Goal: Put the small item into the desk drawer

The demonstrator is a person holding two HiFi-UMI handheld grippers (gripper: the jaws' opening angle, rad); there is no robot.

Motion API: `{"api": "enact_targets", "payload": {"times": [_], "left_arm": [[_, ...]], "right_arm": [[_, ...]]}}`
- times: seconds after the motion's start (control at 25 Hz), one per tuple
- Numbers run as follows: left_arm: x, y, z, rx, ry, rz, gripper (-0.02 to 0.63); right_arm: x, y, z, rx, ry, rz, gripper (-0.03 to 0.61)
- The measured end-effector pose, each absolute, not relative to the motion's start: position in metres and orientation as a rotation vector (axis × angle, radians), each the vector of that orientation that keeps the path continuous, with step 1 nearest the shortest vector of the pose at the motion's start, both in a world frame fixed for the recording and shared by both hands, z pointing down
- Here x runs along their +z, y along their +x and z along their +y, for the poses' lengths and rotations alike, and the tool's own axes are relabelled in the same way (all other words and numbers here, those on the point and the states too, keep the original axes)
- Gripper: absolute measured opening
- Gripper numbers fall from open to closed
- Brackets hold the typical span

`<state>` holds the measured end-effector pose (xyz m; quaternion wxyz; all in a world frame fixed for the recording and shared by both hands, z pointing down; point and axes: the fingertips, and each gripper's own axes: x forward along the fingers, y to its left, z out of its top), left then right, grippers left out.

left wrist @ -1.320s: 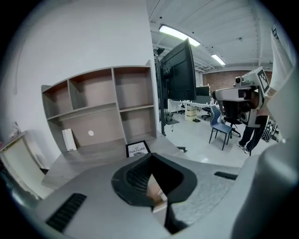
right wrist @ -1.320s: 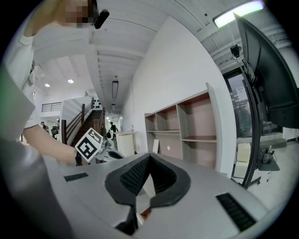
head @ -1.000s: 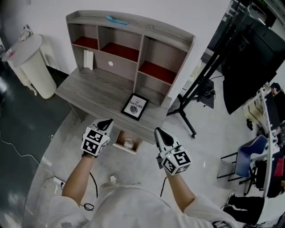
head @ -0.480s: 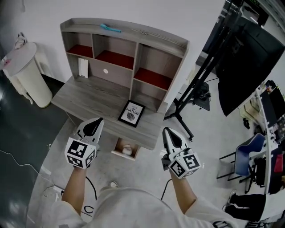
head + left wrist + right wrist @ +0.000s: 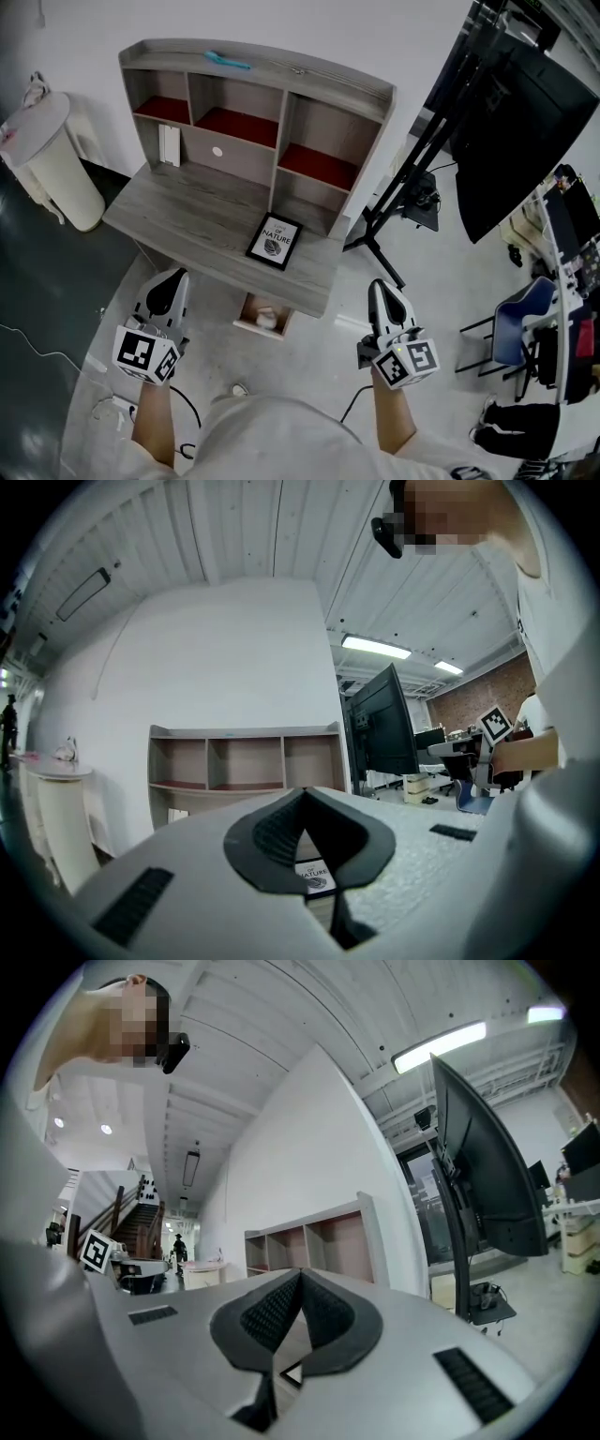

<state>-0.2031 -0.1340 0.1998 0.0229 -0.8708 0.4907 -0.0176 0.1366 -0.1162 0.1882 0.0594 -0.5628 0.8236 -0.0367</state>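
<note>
- Both grippers have drawn back from the desk front since 1 second ago. They now sit wider apart, each clear of the drawer.
- Left gripper [image 5: 172,281] is clenched shut with nothing between its jaws; its own view shows the dark pads meeting at the tip.
- Right gripper [image 5: 380,289] is likewise closed and empty, its pads pressed together.
- Drawer [image 5: 251,328] hangs open under the desk edge, ahead of and between the 2 grippers. It is to the right of the left one and to the left of the right one, and neither touches it.
- Small item [image 5: 268,317], pale and rounded, lies inside that drawer.
- Desk [image 5: 178,211], in grey wood, stretches ahead of the left gripper. A black picture frame [image 5: 275,241] sits on it just beyond the drawer.
- Hutch [image 5: 253,112] stands at the back of the desk with 3 open compartments that have red floors.
- White upright thing [image 5: 169,145] stands in the hutch's left section, and a teal thing [image 5: 228,61] lies on its top board.
- White bin [image 5: 47,155] stands well off to the left of the left gripper.
- Black screen [image 5: 525,112] on a stand rises beyond the right gripper, to its right.
</note>
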Motion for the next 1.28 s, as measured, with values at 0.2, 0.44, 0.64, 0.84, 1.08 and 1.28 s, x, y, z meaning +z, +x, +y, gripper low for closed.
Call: {"api": "enact_targets", "payload": {"times": [0.2, 0.44, 0.64, 0.84, 1.08, 1.28], "left_arm": [[0.199, -0.223, -0.111, 0.028, -2.664, 1.595, 0.006], [0.202, -0.242, -0.086, 0.1, -2.626, 1.67, 0.006], [0.205, -0.242, -0.078, 0.16, -2.641, 1.682, 0.006], [0.198, -0.246, -0.083, 0.19, -2.636, 1.657, 0.006], [0.197, -0.255, -0.081, 0.185, -2.647, 1.64, 0.006], [0.202, -0.266, -0.075, 0.175, -2.647, 1.653, 0.006]], "right_arm": [[0.192, 0.146, -0.108, -0.096, -1.769, 2.479, -0.002], [0.193, 0.15, -0.097, -0.055, -1.85, 2.465, -0.002], [0.197, 0.148, -0.091, -0.064, -1.874, 2.452, -0.003], [0.196, 0.128, -0.097, -0.055, -1.84, 2.457, -0.002], [0.195, 0.099, -0.104, -0.051, -1.791, 2.483, -0.002], [0.197, 0.082, -0.102, -0.054, -1.773, 2.498, -0.002]]}}
